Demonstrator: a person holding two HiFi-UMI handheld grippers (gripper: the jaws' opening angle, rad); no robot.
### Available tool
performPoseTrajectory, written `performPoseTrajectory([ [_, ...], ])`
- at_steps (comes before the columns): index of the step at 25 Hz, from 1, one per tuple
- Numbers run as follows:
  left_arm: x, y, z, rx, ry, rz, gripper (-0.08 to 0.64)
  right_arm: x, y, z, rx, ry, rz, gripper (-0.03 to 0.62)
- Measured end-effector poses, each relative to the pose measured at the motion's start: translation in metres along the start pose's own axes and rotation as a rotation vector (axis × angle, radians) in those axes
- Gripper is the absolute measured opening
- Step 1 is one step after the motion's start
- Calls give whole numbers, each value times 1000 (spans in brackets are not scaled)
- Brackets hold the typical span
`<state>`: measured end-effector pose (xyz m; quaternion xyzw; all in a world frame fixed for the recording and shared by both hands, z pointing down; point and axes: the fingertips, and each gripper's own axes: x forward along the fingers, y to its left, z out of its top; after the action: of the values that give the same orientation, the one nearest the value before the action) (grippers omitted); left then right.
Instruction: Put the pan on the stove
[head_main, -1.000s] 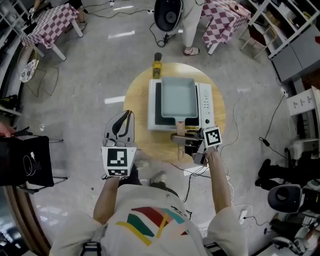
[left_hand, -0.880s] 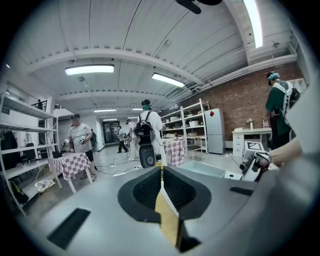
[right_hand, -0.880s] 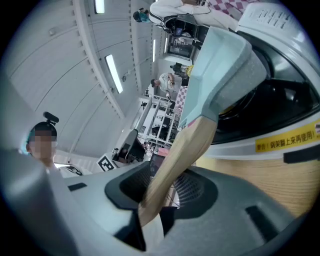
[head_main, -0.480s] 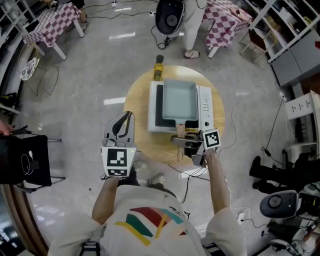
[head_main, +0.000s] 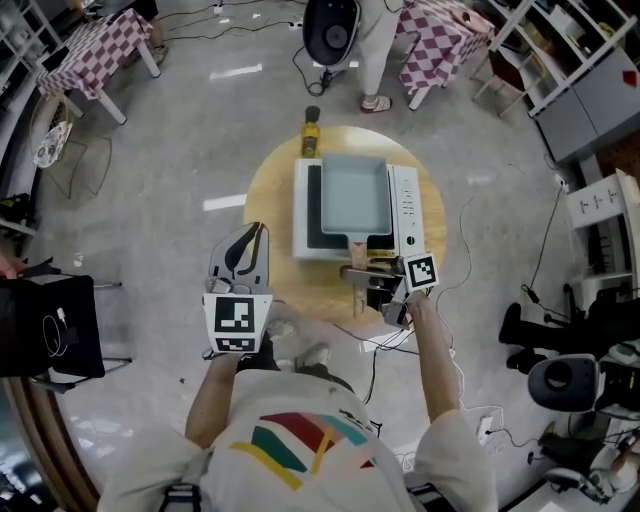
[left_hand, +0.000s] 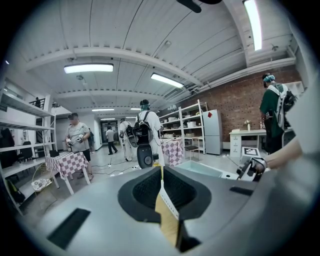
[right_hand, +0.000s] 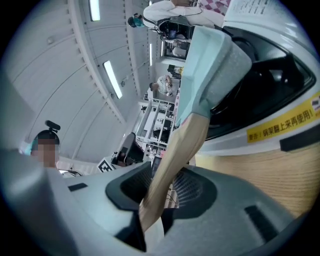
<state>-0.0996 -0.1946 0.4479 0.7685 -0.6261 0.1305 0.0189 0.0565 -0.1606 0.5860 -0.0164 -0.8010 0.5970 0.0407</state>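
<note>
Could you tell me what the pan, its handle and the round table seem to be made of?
The pan is probably coated metal: matte pale blue-green, smooth and evenly coloured. Its handle looks like light wood, tan and unpainted. The table is wood or wood veneer, warm tan with faint grain; which of the two is unclear.

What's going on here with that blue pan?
A person holds a tool in each hand. The right tool has the pan's wooden handle between its jaws, which have just been closing on it. The pale blue square pan sits on the white stove on a round wooden table. The left tool waits aside, shut and empty.
</note>
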Motion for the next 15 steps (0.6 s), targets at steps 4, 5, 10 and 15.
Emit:
performPoseTrajectory([
  [4, -1, -1, -3, -2, 5, -5, 12, 2, 0, 0, 18, -8, 20, 114],
  [5, -1, -1, -3, -3, 5, -5, 12, 2, -1, 0, 23, -8, 16, 114],
  [10, -3, -3, -6, -2, 9, -8, 12, 2, -4, 0, 88, -51, 33, 193],
  [15, -8, 3, -10, -22, 18, -1, 12, 0, 1, 2, 110, -108, 78, 202],
])
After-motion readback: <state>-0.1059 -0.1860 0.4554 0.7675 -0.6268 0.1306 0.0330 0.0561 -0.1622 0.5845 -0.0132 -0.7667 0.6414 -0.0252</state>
